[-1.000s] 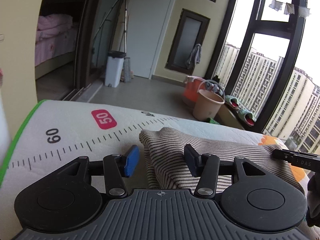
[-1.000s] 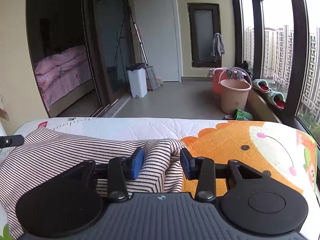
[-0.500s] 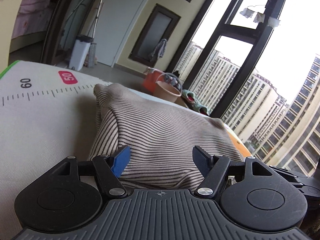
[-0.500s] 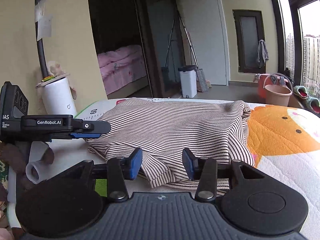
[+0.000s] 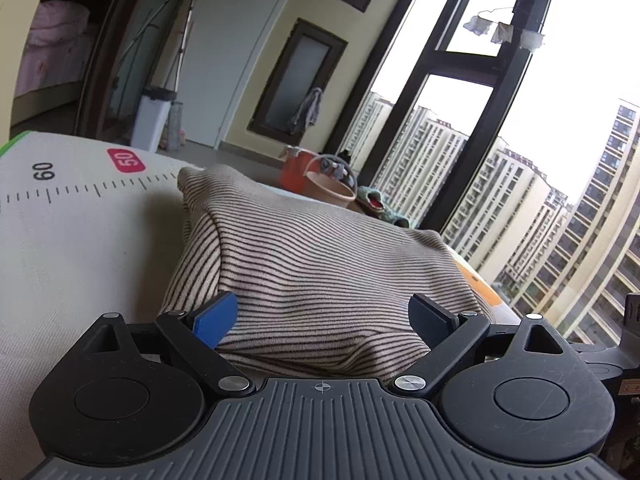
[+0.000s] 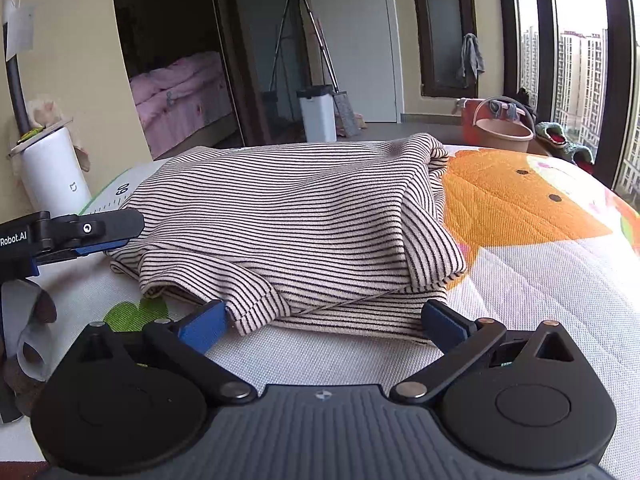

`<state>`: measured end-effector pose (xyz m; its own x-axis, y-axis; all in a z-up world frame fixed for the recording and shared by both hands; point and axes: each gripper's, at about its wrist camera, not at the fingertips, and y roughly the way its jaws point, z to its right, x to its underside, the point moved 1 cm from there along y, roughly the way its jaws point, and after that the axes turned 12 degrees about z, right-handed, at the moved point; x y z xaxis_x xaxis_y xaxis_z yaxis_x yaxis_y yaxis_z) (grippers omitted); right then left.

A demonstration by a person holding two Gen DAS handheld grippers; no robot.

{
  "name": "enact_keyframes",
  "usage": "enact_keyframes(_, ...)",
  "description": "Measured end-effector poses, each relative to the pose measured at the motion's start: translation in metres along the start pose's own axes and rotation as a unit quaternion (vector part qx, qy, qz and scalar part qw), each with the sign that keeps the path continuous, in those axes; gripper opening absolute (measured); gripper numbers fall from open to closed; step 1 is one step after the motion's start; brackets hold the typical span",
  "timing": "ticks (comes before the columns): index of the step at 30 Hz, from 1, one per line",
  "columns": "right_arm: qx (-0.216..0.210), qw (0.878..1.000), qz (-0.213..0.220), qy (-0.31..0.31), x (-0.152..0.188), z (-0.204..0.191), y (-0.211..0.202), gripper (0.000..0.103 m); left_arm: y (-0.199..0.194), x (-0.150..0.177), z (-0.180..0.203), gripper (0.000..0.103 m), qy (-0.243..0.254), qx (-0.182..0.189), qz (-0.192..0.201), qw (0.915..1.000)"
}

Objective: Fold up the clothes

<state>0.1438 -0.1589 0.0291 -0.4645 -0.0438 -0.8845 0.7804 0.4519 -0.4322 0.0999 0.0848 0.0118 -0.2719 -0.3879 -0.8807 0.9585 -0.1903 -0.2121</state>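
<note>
Striped garment (image 6: 304,216) lies folded in a loose bundle on the play mat (image 6: 560,280); both the left gripper (image 5: 324,316) and right gripper (image 6: 320,322) have spread wide and drawn back, so this fold looks released.

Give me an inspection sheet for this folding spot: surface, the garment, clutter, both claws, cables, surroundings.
Surface: padded play mat with a ruler print and an orange cartoon animal.
Job's things: striped garment lies folded in layers on the mat, with a sleeve cuff sticking out at the near edge.
Clutter: white cylinder appliance stands beside the mat's left end.
Grippers: left claw open, holding nothing, at the garment's near edge; right claw open, also empty, at the garment's near edge.
Cables: nothing seen.
Surroundings: white bin and buckets on the floor, pink bed in the next room, tall windows on the right.
</note>
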Motion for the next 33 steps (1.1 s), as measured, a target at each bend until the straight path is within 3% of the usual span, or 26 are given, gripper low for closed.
enact_keyframes(7, -0.003, 1.000, -0.014, 0.017, 0.005, 0.006, -0.004, 0.103, 0.003, 0.002, 0.005, 0.103, 0.013, 0.011, -0.012, 0.9998)
enact_keyframes(11, -0.026, 0.997, -0.026, 0.062, 0.005, 0.019, -0.007, 0.103, 0.002, 0.004, 0.015, 0.103, 0.048, 0.005, -0.022, 0.9986)
enact_keyframes(20, -0.026, 0.998, -0.025, 0.061, 0.003, 0.017, -0.012, 0.103, 0.012, 0.013, 0.041, 0.103, 0.135, -0.016, -0.097, 0.9859)
enact_keyframes(22, -0.015, 0.997, -0.026, 0.076, 0.002, 0.019, -0.018, 0.103, 0.007, 0.015, 0.044, 0.103, 0.125, -0.019, -0.106, 0.9863)
enact_keyframes(26, -0.030, 0.992, 0.004, 0.119, -0.003, 0.023, -0.062, 0.103, -0.034, -0.001, 0.032, 0.103, -0.020, -0.001, -0.114, 0.9933)
enact_keyframes(30, -0.030, 0.990, 0.066, 0.121, -0.015, 0.019, -0.126, 0.103, -0.092, -0.030, 0.054, 0.103, 0.008, -0.042, -0.073, 0.9964)
enact_keyframes(33, -0.025, 0.986, 0.097, 0.134, -0.027, 0.011, -0.170, 0.103, -0.135, -0.054, 0.079, 0.103, 0.031, -0.043, -0.039, 0.9978)
